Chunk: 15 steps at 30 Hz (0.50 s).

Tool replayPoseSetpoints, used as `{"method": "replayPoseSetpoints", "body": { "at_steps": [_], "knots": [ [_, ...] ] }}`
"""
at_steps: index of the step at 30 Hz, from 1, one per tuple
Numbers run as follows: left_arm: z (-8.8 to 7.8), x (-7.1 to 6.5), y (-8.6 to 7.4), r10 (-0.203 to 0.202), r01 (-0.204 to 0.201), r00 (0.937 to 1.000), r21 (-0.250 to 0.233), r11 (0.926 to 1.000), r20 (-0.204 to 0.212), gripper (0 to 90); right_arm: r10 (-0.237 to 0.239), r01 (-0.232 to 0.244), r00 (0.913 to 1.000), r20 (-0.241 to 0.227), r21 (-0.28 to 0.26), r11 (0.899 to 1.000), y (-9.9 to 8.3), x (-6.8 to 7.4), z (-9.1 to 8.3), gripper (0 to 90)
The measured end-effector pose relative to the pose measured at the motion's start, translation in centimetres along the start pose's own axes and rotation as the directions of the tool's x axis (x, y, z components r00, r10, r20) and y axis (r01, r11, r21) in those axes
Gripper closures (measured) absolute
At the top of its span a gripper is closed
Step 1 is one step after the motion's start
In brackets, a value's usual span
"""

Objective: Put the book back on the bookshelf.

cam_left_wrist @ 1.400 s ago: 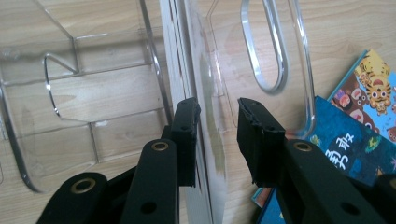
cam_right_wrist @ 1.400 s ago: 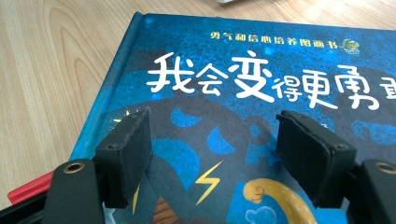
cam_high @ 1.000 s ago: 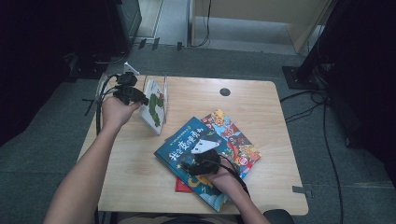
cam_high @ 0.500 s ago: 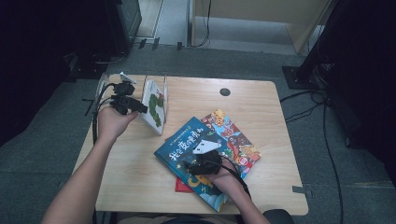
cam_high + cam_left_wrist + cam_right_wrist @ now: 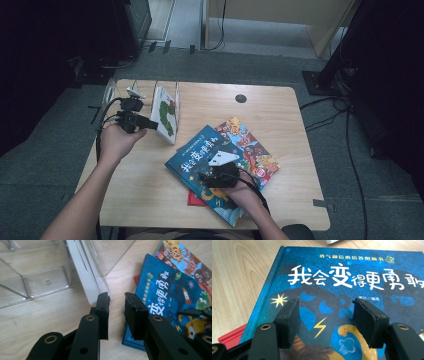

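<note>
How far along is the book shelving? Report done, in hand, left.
Done: one white book stands in the clear rack. In hand: the right gripper is over the blue book, its jaws just closing with nothing between them; the left gripper is open beside the white book. Left: the blue book, the colourful book and the red book lie on the table.

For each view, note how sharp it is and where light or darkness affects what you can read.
High view: soft and grainy, wooden table lit, surroundings nearly black. Left gripper view: clear rack shows pale reflections, blue book readable. Right gripper view: blue book's title sharp, jaws slightly soft.
</note>
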<state>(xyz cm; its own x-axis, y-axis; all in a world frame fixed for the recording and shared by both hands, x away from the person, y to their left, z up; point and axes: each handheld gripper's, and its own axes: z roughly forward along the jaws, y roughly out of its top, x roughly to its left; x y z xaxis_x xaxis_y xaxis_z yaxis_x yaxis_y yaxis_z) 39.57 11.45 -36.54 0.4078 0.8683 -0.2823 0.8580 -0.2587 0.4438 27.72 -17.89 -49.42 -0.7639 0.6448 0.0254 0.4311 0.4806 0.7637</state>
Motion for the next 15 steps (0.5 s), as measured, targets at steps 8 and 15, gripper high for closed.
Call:
{"method": "replayPoseSetpoints", "body": {
  "at_steps": [8, 15],
  "knots": [
    [0.7, -0.1, -1.7, 0.036, -0.036, 0.9988, -0.019, 0.9992, 0.033, 76.6, 0.011, -0.011, 0.9999, -0.001, 0.001, 1.0, -0.2, -0.1, -0.3, 39.9],
    [2.0, 0.1, -3.2, 0.063, -0.062, 0.9965, -0.004, 0.998, 0.056, 79.1, 0.027, -0.027, 0.9996, 0.005, -0.006, 1.0, -0.5, -0.6, -0.7, 45.0]
  ]
}}
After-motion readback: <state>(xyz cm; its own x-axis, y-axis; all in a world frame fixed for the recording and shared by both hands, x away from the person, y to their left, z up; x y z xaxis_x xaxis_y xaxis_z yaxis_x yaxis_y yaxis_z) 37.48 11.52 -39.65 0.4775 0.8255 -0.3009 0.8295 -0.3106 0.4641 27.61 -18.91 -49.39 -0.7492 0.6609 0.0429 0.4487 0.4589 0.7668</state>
